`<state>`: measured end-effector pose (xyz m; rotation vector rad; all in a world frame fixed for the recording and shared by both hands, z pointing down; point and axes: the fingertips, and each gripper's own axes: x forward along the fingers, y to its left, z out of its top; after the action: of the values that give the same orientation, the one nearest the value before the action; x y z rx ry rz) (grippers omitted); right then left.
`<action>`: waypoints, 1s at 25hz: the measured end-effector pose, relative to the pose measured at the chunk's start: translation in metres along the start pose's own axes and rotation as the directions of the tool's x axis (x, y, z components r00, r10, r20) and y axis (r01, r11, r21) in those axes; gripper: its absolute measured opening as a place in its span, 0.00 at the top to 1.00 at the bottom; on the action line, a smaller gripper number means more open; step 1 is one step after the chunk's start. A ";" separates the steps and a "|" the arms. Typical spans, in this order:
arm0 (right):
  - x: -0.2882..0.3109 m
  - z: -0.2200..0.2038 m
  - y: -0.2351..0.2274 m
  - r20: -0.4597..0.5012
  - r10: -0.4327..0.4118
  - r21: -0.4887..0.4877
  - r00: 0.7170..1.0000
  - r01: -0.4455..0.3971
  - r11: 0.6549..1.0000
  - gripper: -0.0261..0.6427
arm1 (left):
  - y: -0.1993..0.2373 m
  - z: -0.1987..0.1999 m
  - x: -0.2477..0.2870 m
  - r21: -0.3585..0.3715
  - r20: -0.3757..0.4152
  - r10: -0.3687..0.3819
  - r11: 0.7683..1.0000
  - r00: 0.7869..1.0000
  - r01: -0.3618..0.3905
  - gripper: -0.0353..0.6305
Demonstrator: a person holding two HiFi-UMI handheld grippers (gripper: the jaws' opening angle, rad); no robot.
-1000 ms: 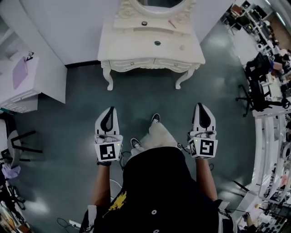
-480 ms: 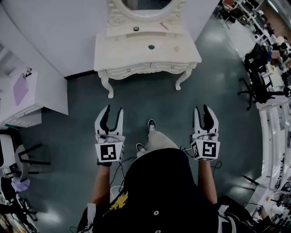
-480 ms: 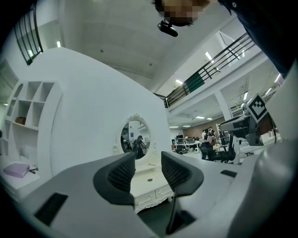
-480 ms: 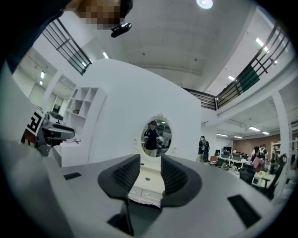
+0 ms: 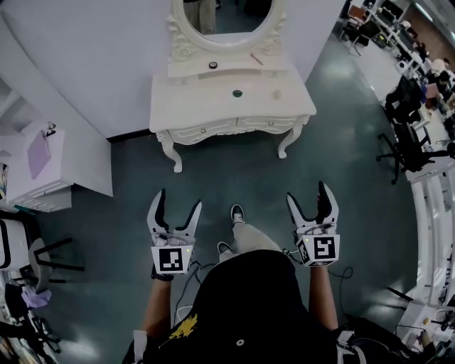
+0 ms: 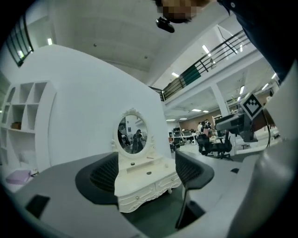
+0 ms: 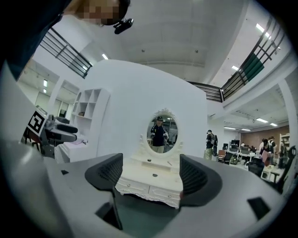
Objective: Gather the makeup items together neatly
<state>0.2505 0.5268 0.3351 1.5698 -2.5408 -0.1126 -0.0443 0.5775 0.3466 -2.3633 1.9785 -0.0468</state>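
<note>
Left gripper (image 5: 178,203): you hold it level out in front of you, above the grey-green floor (image 5: 234,174). Its jaws have just been opening and now stand wide apart with nothing between the pads.

Right gripper (image 5: 308,195): also level. Its jaws have likewise just been opening, stand well apart and are empty.

Both grippers are well short of the furniture.

Dressing table (image 5: 206,110): white, with carved legs, two drawers and an oval mirror (image 5: 227,14) on top, set against the white wall.

Makeup items, all on the table and none touched:
- Small dark round pot (image 5: 213,65), on the raised shelf under the mirror.
- Thin pink stick (image 5: 256,60), on the same shelf to the right, lying slanted.
- Second dark round pot (image 5: 237,93), near the middle of the main top.
- Pale small item (image 5: 276,93), to the right of that; too faint to identify.

All four lie apart from one another.

Surroundings: a white shelf unit (image 5: 50,185) at the left and office chairs (image 5: 409,138) at the right.
</note>
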 end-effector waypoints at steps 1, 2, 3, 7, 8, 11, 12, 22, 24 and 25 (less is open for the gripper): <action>0.001 0.000 -0.006 0.003 -0.006 0.006 1.000 0.006 1.000 0.36 | -0.001 -0.001 0.000 0.004 -0.004 0.001 1.000 1.000 -0.001 0.38; 0.003 -0.001 -0.011 0.008 -0.008 0.017 1.000 0.008 1.000 0.35 | -0.001 -0.004 0.001 0.006 -0.018 -0.005 1.000 1.000 0.005 0.37; 0.005 -0.001 -0.015 0.013 -0.005 0.029 1.000 0.005 1.000 0.34 | -0.001 -0.006 0.004 0.009 -0.033 -0.013 1.000 0.999 0.013 0.36; 0.023 -0.007 -0.017 0.012 0.056 0.076 0.998 -0.057 0.995 0.12 | -0.002 0.008 0.032 0.032 -0.008 -0.002 0.999 1.000 0.002 0.30; 0.029 -0.010 -0.014 0.004 0.074 0.085 0.997 -0.074 0.994 0.07 | -0.004 0.008 0.040 0.038 -0.017 -0.010 0.999 1.000 0.011 0.28; 0.051 -0.021 -0.010 -0.019 0.105 0.080 0.994 -0.103 0.991 0.07 | -0.007 -0.005 0.060 0.055 -0.070 -0.044 0.997 0.997 0.048 0.26; 0.059 -0.025 -0.011 -0.024 0.111 0.074 0.994 -0.109 0.991 0.07 | -0.008 -0.006 0.067 0.057 -0.061 -0.045 0.997 0.997 0.049 0.26; 0.174 -0.035 -0.064 -0.046 0.172 0.051 0.984 -0.170 0.984 0.07 | -0.015 -0.009 0.196 0.160 -0.067 -0.053 0.985 0.996 0.063 0.26; 0.194 -0.034 -0.078 -0.040 0.170 0.062 0.985 -0.168 0.984 0.07 | -0.014 -0.007 0.221 0.167 -0.066 -0.039 0.985 0.997 0.049 0.26; 0.205 -0.035 -0.085 -0.039 0.173 0.069 0.984 -0.170 0.983 0.07 | -0.014 -0.006 0.233 0.181 -0.073 -0.036 0.982 0.997 0.049 0.26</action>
<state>0.2413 0.3065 0.3761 1.3499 -2.6554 0.0259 0.0106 0.3503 0.3505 -2.3156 1.8625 -0.3031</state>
